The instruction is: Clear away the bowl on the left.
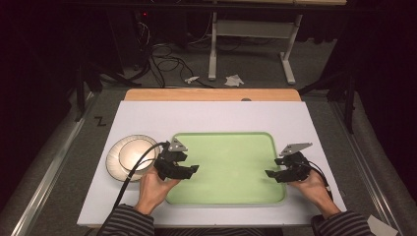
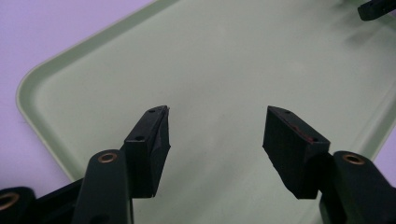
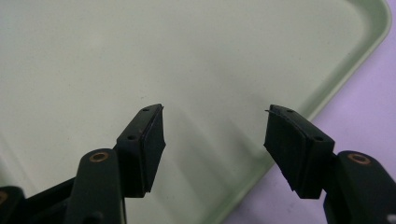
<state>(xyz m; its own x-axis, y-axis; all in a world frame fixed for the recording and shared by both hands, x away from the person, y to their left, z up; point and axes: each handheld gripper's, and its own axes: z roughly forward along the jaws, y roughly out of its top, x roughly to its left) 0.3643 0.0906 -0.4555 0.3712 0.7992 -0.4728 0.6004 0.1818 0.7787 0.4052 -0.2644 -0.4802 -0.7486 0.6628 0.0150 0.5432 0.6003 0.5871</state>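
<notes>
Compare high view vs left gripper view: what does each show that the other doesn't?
High view alone: the stacked bowls on the white table left of the tray, the person's hands and striped sleeves, the whole right tongs, the floor cables and table legs behind.

Left gripper view alone: a close look at the left tongs, jaws well apart with nothing between them, and their ridged pads.

Both: the green tray, bare, the white table, and both tongs.
</notes>
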